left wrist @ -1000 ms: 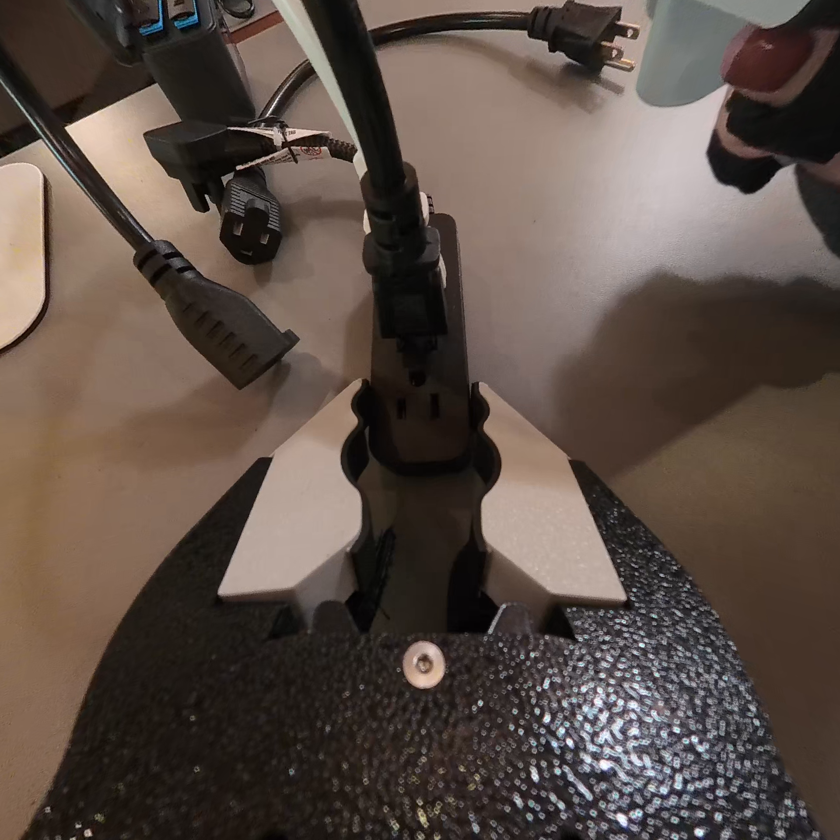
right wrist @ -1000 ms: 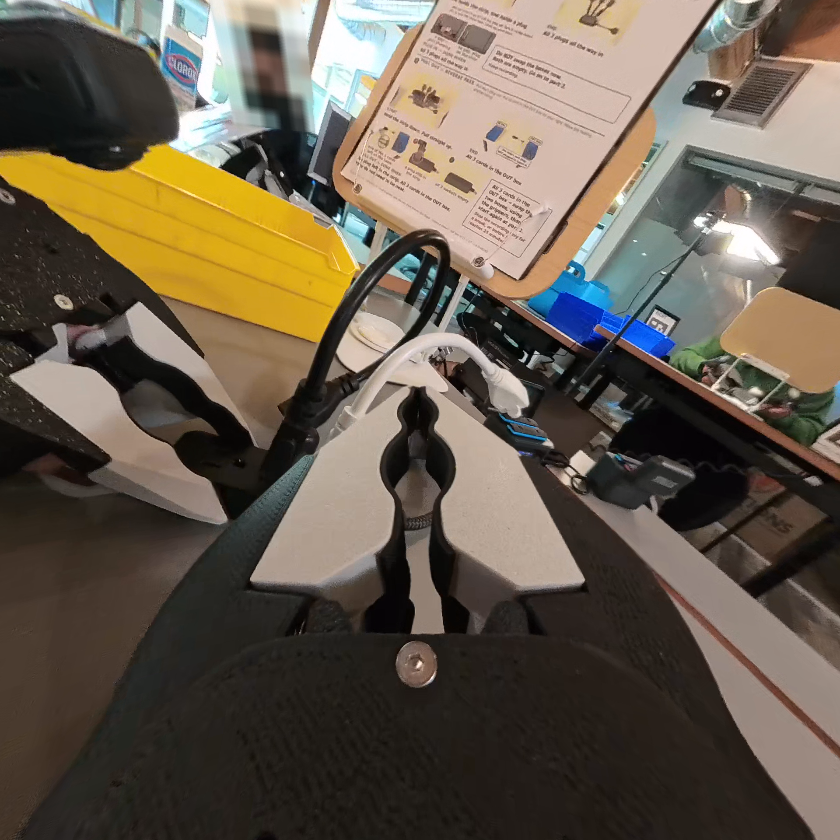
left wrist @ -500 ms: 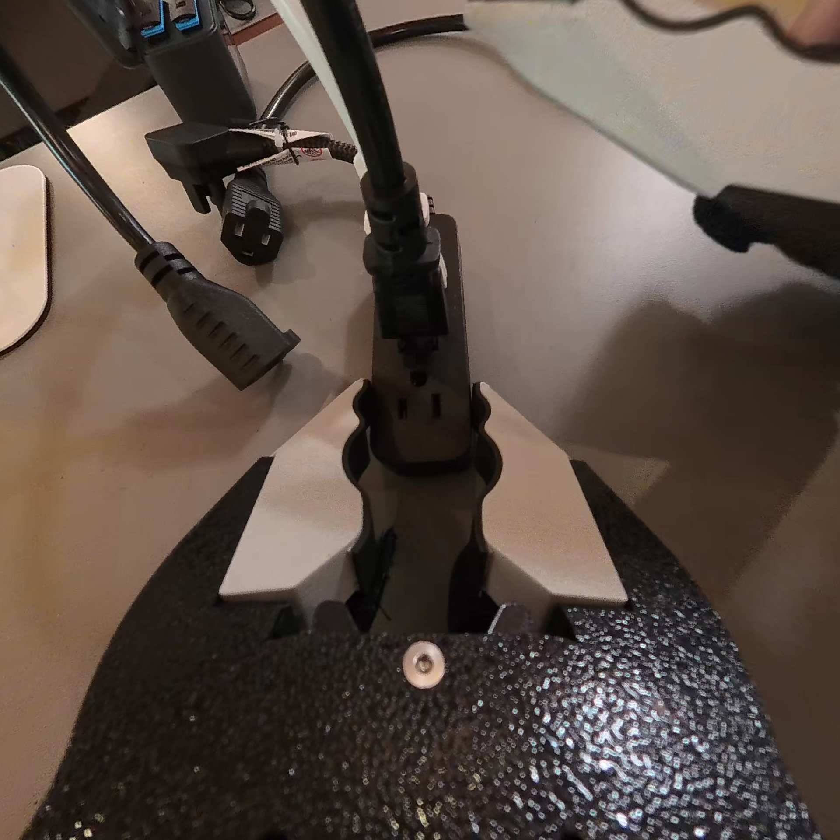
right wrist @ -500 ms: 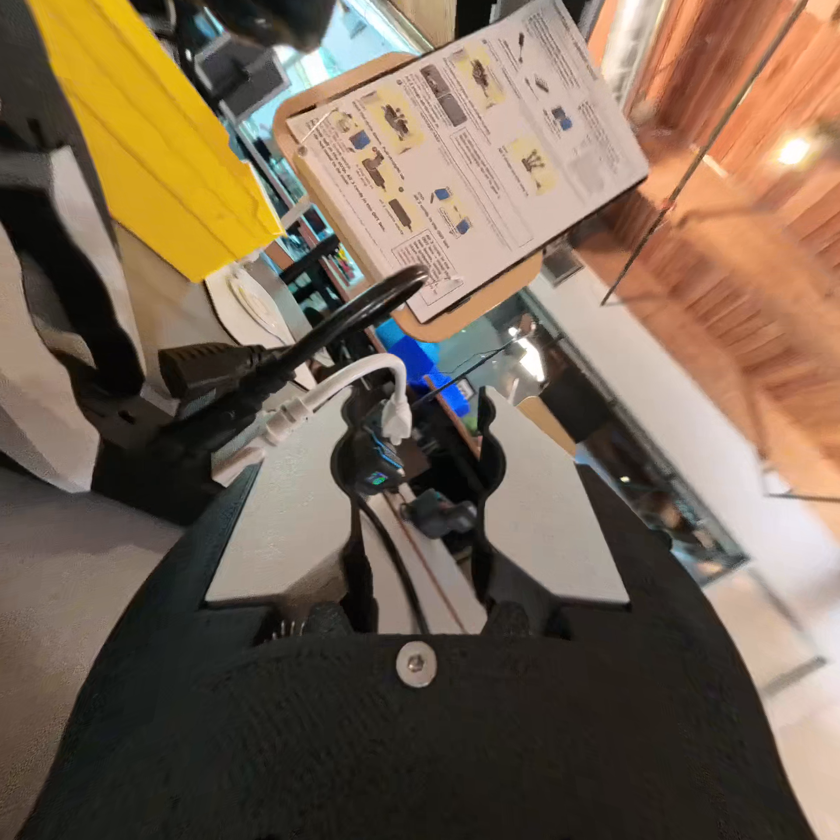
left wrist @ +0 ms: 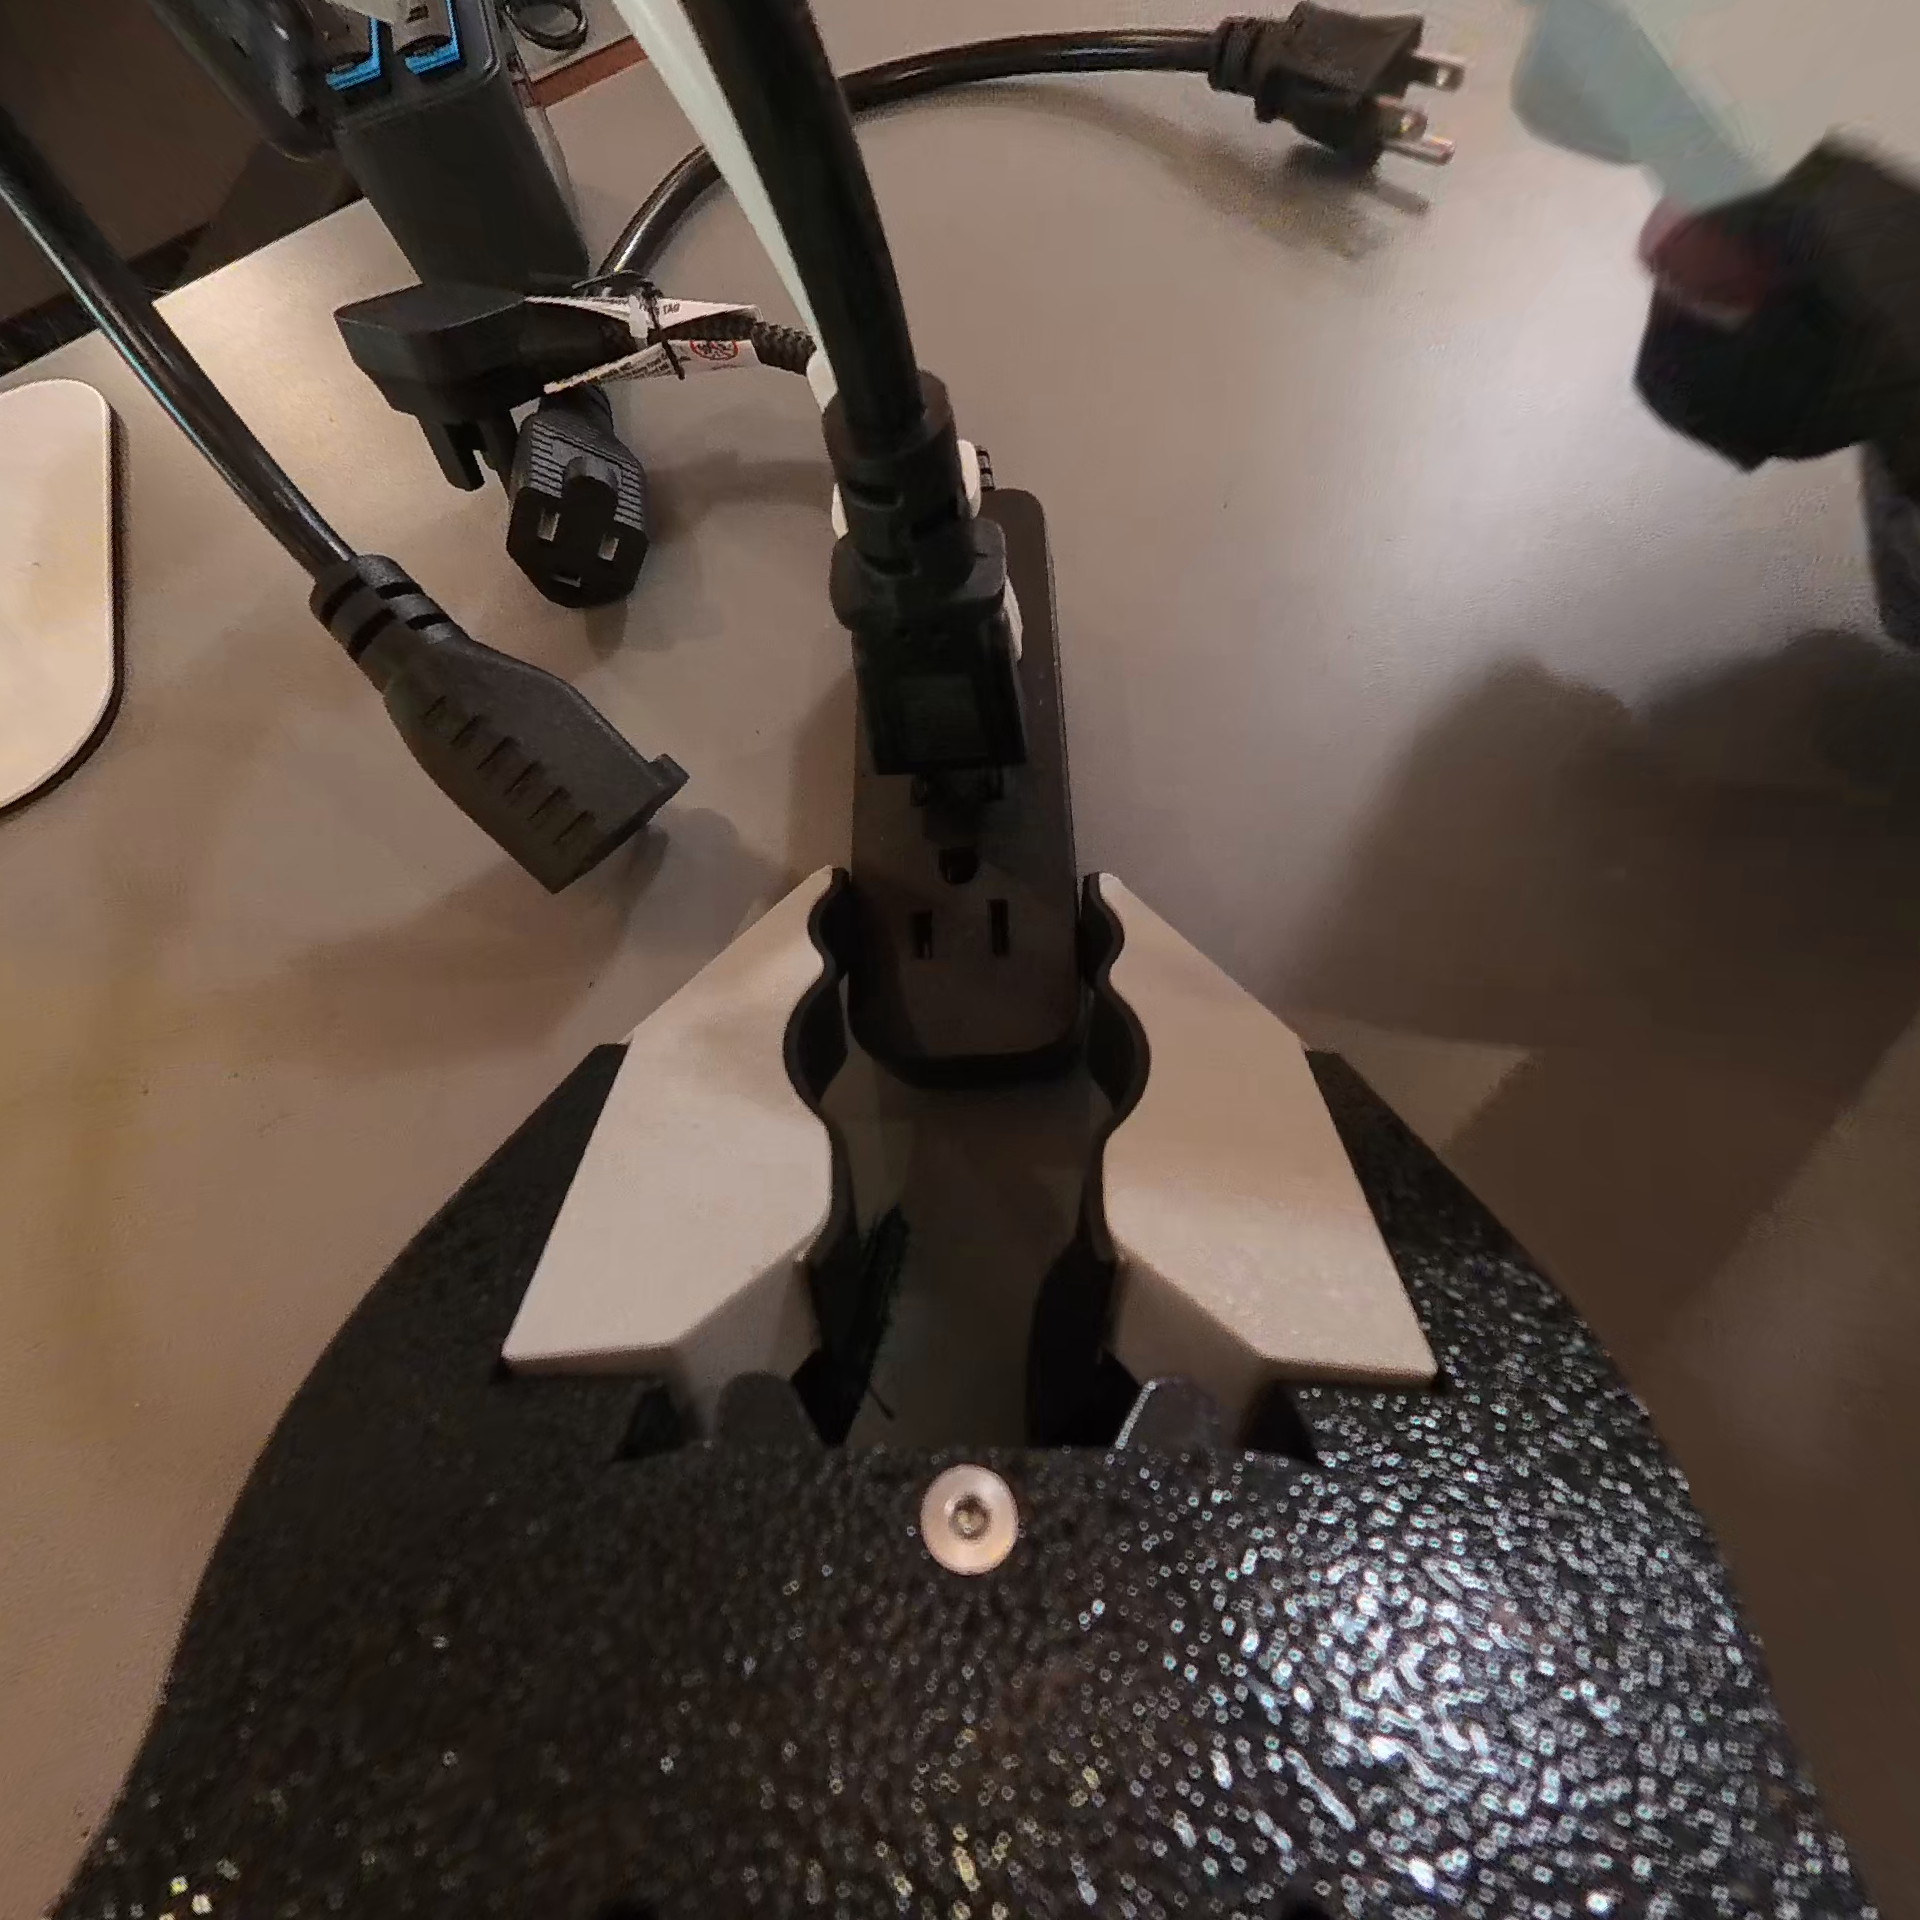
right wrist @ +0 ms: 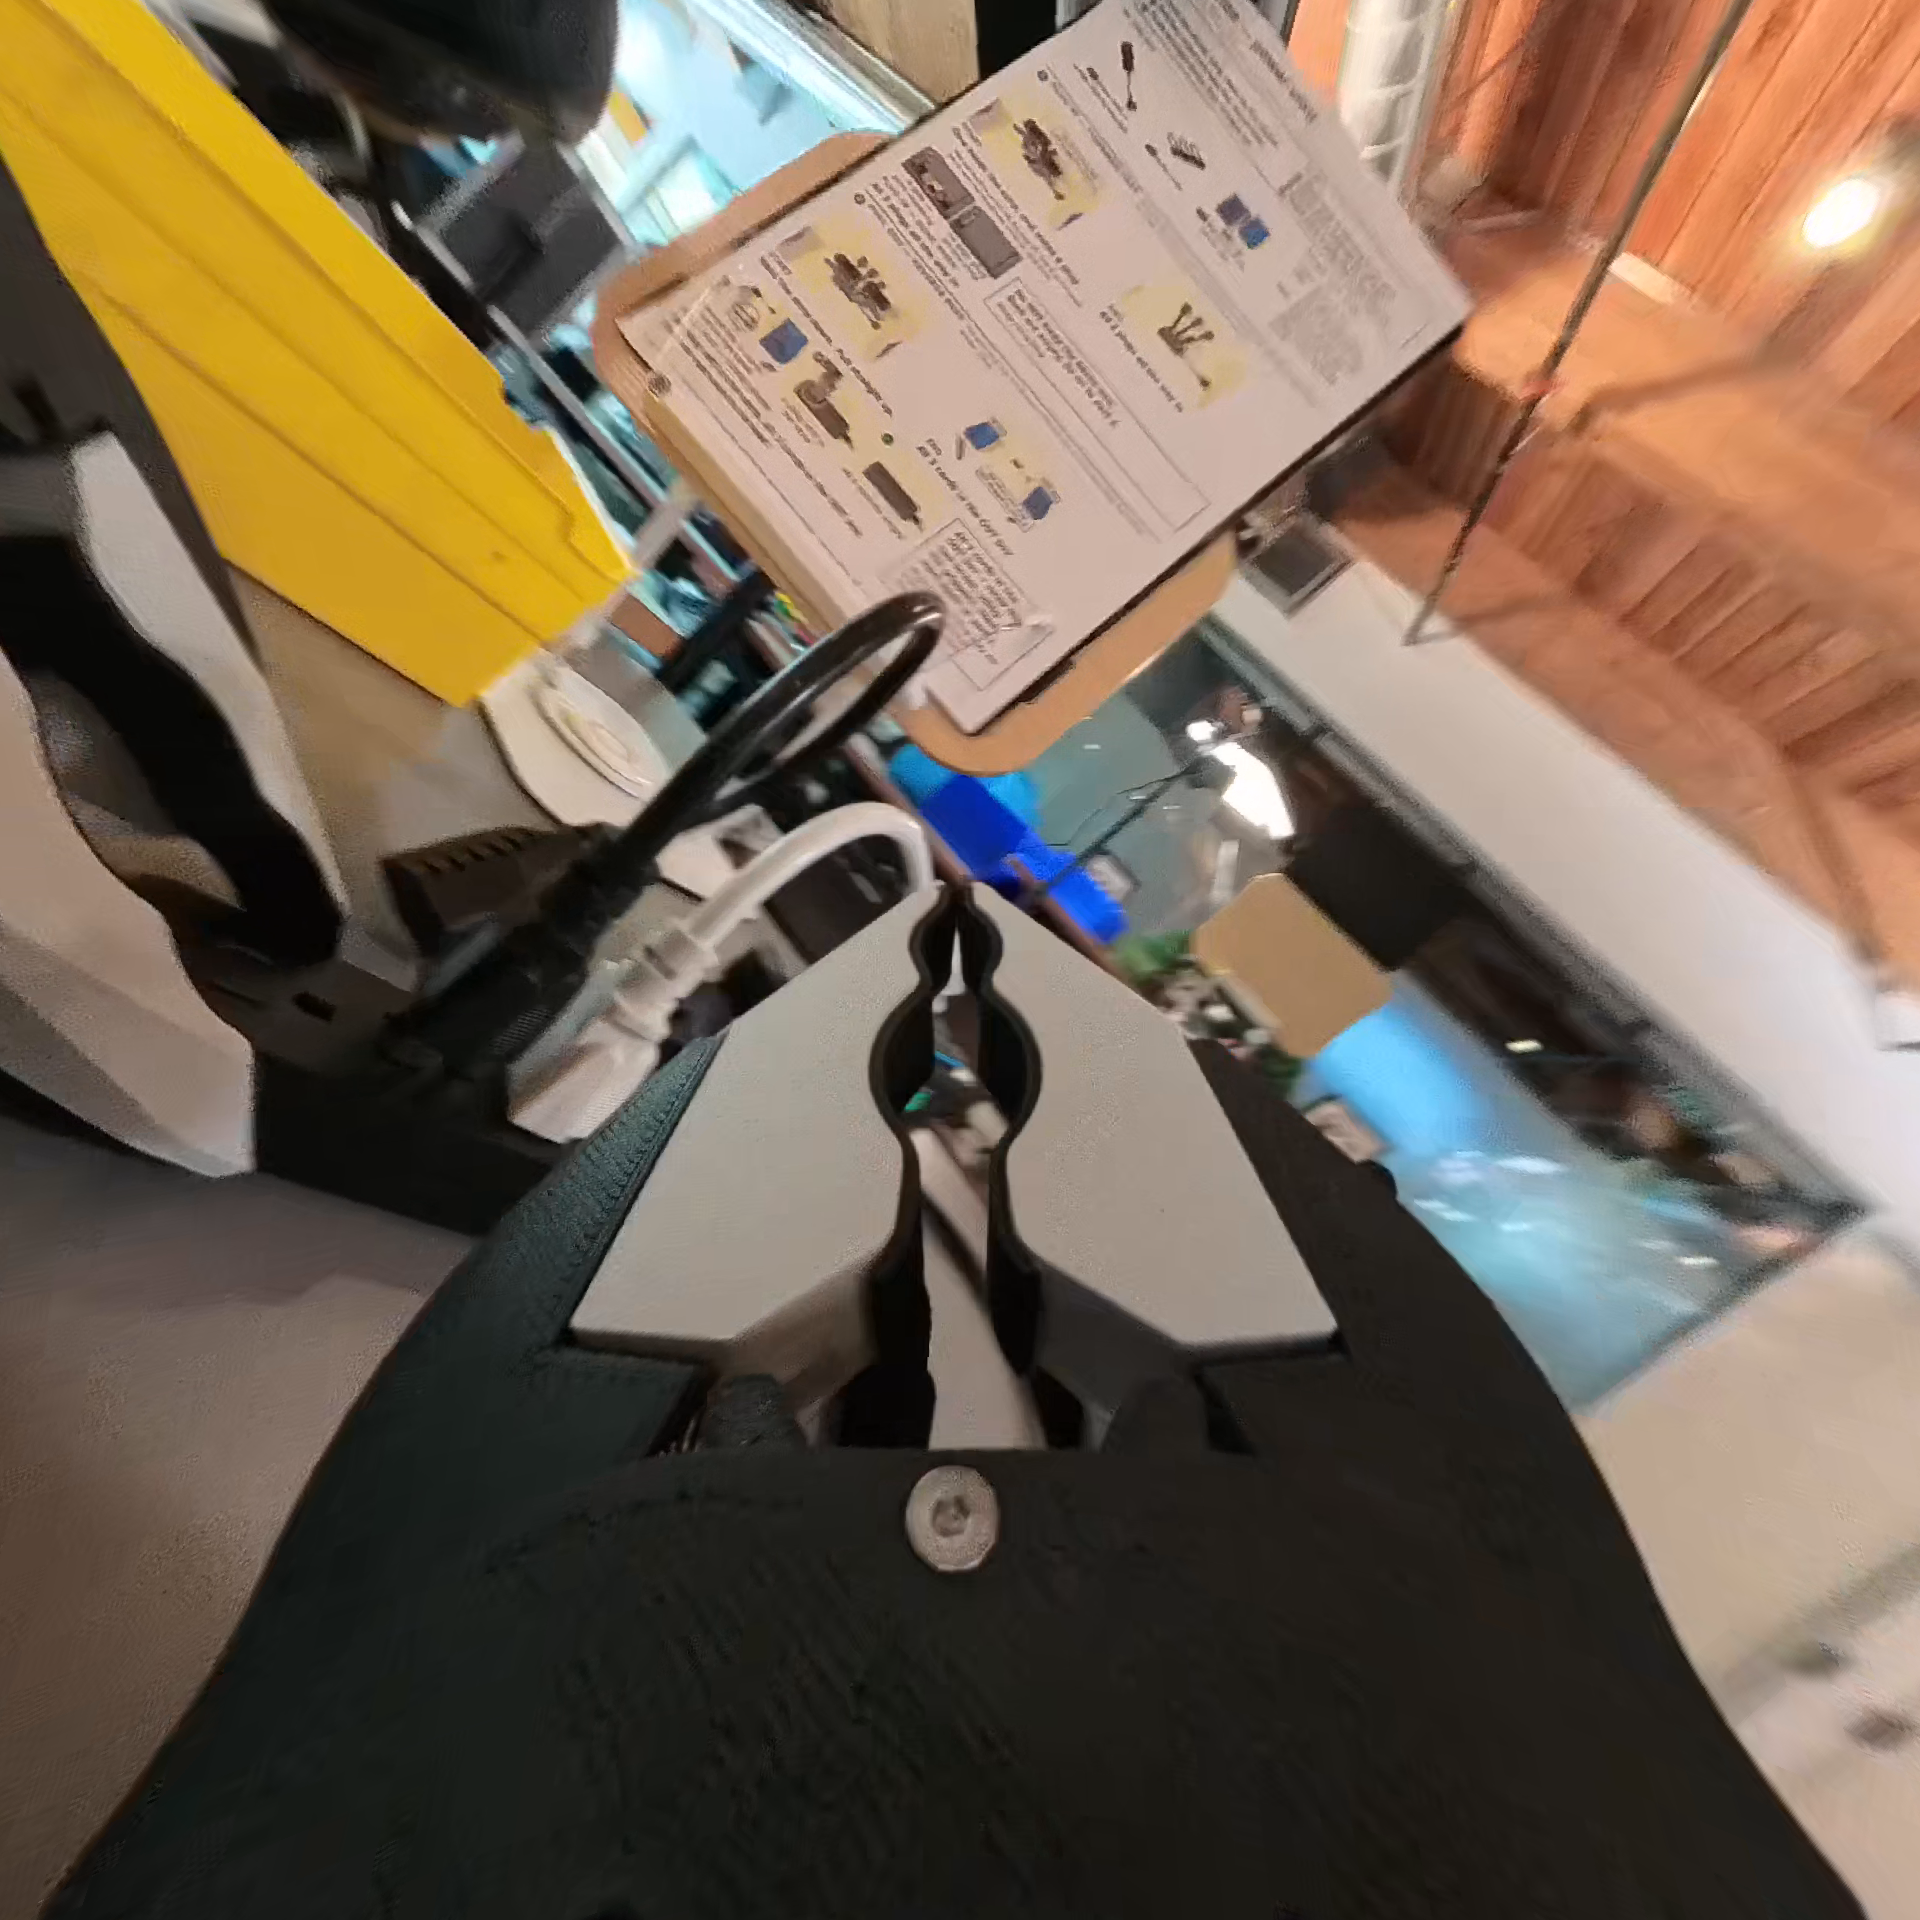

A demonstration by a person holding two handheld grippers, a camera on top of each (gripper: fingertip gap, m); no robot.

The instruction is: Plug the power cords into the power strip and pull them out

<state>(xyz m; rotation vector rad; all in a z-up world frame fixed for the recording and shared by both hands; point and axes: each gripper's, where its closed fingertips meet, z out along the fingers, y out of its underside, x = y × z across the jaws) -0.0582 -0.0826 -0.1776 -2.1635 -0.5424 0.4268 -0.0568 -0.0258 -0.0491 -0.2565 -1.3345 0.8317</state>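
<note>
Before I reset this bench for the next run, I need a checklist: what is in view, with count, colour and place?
power strip: one, black, table centre, held at its near end
plugged cords: two, black and white, in the strip
loose three-prong plug: one, black, far side of table
loose cord ends: three, black, left of the strip
bin: one, yellow, behind the strip
instruction sheet: one, white, on a wooden stand
table: one, beige
left gripper: clamps the strip
right gripper: shut, empty, raised

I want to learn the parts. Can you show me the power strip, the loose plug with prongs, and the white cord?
power strip (left wrist: 961, 940), left wrist view, empty socket face.
loose plug (left wrist: 1325, 78), left wrist view, black body.
white cord (right wrist: 790, 862), right wrist view, curved stretch.
</note>
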